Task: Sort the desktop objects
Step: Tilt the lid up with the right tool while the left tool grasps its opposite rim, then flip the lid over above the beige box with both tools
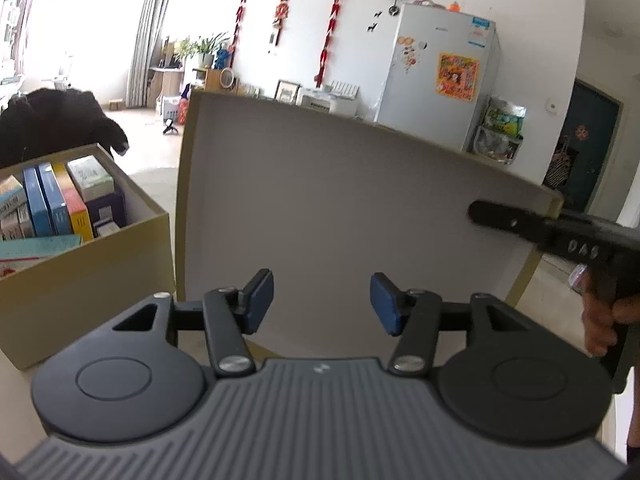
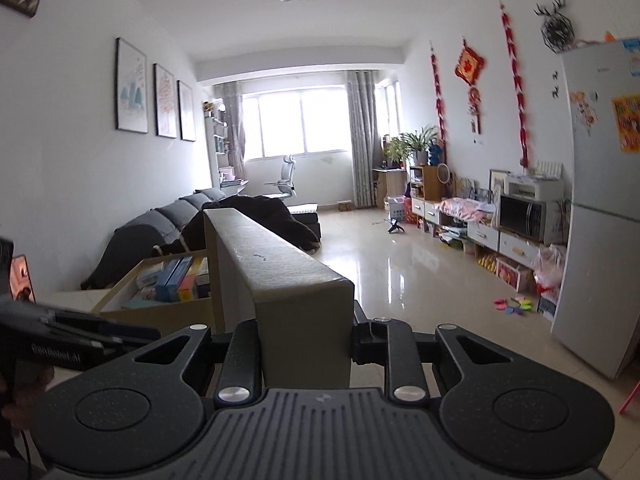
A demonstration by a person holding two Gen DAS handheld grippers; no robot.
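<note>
The box lid (image 1: 340, 208) is faced closely from the left wrist; its edge (image 2: 280, 276) is sighted from the right. The open box (image 1: 84, 280), at ten o'clock, is shared.

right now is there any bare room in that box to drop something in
Little. The open cardboard box is packed with upright cartons; only a small gap shows at its right wall. The lid, clamped in the right tongs, stands beside it.

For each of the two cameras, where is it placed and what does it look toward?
Left wrist: on the left tool, open, facing the box lid's pale inside; the right tool and a hand show at right.
Right wrist: on the right tool, shut on the lid's edge, facing down the room to the window; the left tool shows.
Shared: lid, the box of books, the fridge.
</note>
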